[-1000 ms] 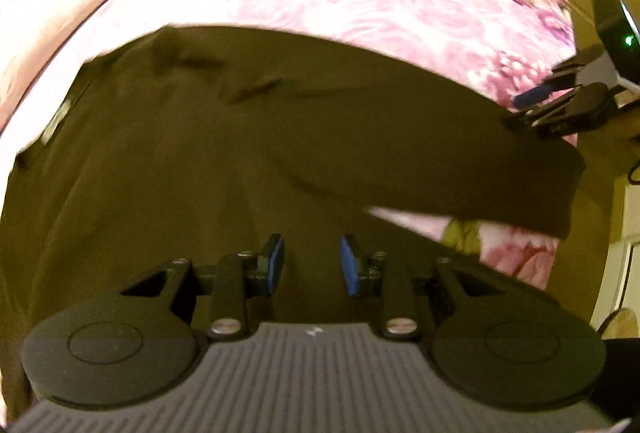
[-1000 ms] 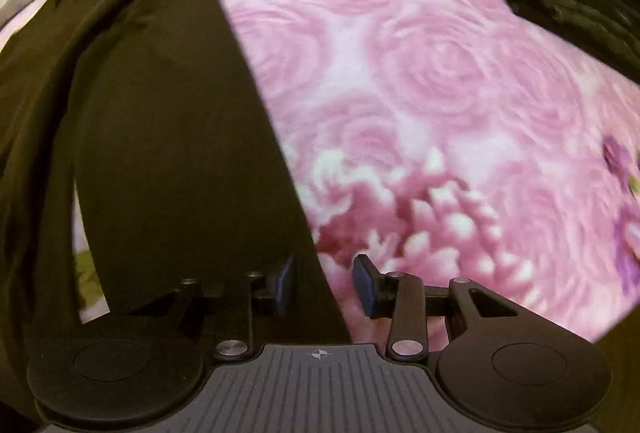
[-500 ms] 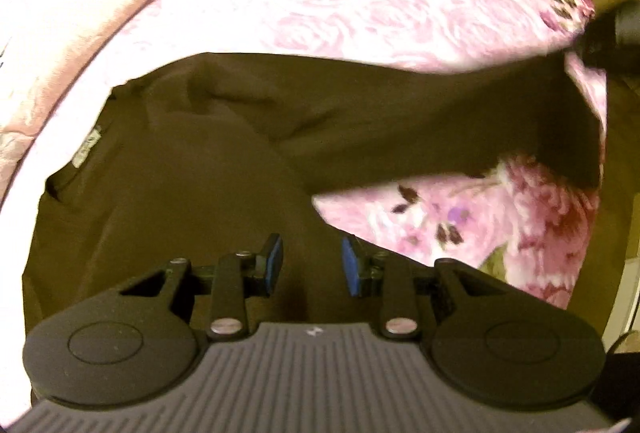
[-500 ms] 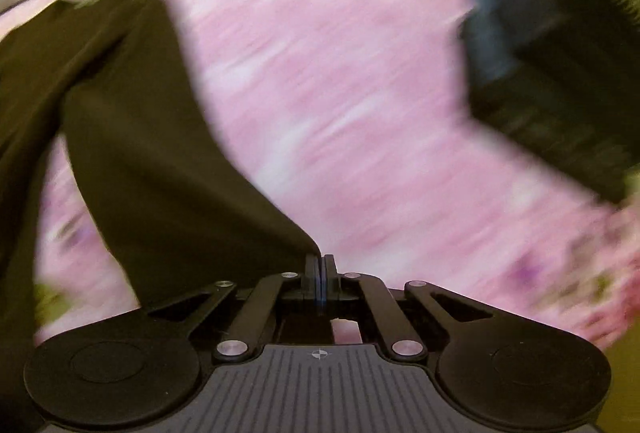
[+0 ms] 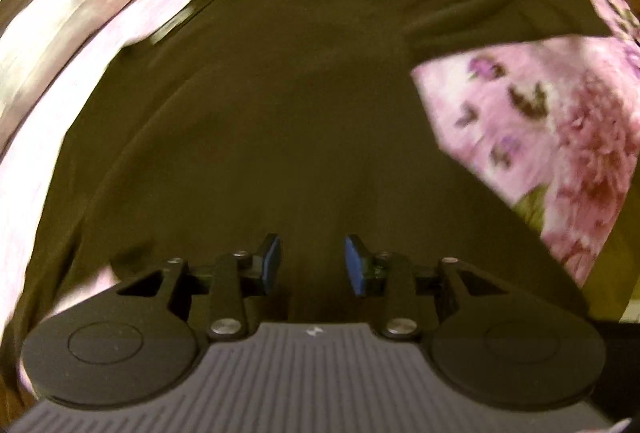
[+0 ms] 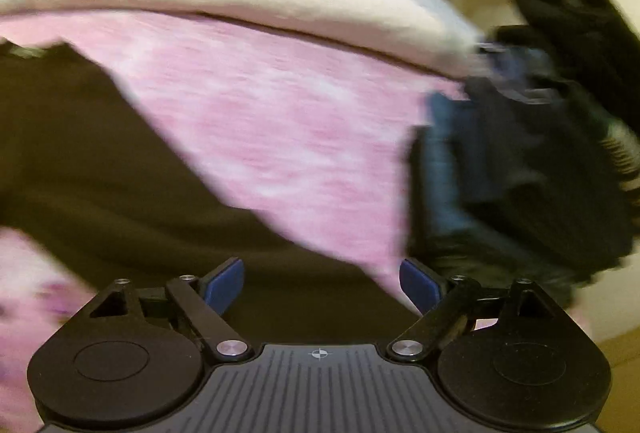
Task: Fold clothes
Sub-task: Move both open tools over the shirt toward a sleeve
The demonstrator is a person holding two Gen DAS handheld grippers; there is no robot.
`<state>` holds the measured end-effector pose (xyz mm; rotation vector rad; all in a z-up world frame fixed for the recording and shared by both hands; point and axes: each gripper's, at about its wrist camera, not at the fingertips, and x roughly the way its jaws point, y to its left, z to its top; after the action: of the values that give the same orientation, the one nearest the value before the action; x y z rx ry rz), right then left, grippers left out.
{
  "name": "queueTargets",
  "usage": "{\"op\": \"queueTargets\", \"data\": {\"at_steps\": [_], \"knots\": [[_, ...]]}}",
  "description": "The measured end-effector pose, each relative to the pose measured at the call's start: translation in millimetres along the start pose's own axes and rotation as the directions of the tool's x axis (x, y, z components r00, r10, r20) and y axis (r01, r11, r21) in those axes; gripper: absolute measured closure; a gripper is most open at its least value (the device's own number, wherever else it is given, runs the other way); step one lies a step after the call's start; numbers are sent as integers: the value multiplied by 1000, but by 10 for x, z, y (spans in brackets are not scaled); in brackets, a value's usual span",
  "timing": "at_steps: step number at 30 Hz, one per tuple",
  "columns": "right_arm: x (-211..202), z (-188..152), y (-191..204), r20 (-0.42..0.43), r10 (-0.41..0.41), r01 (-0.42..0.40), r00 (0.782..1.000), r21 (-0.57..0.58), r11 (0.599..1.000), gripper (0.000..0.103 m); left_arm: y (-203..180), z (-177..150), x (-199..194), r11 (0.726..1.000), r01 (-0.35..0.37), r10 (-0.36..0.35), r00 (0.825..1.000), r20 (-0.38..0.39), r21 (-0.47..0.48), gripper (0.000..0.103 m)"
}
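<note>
1. Now the right gripper (image 6: pixel 322 283) stands wide open with nothing between its blue pads (image 6: pixel 224 285); half a second ago they were pinched shut on the sleeve (image 6: pixel 168 217), so the sleeve has just been let go.
2. Below those pads the sleeve lies stretched out flat on the bed (image 6: pixel 280 121), reaching toward the bed's right side, where a stack (image 6: pixel 520 161) of dark folded clothes sits.
3. The left gripper (image 5: pixel 312 263) is partly open, as it was a second ago, and holds nothing; it hovers over the lower body of the shirt (image 5: pixel 280 105).
4. The shirt is spread across the middle of the bed, collar toward the far edge, its sleeve (image 5: pixel 500 17) running off to the right, where the other gripper shows dimly at the frame's corner.
5. Both views are blurred, so both hands seem to be moving.
6. Judged from this, the sleeve is laid out straight and ready; folding it inward over the body looks like the next step, and no fold is made yet.
</note>
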<state>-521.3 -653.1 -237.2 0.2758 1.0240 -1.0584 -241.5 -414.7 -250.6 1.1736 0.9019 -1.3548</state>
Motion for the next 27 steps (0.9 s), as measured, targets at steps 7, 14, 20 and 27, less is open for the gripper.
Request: {"op": "queueTargets", "data": {"at_steps": [7,14,20,27], "knots": [[-439,-667,1145,-150,451,-451,880,37,892,45,456,-1056,-143,985,-77,64,994,-84,-154,63],[-792,-1441,1895,-280,491,-484,825,99,870,45,825,-2023,-70,971,-80,55,992,-115,-224,60],[-922,-1683,2194,-320,401,-380,858,127,916,45,1016,-2548,60,968,-13,-9,996,-88,-250,60],[-1015,-1742,2307,-308,275,-265,911,74,961,45,1006,-2853,335,968,64,-79,995,-53,-241,57]]}}
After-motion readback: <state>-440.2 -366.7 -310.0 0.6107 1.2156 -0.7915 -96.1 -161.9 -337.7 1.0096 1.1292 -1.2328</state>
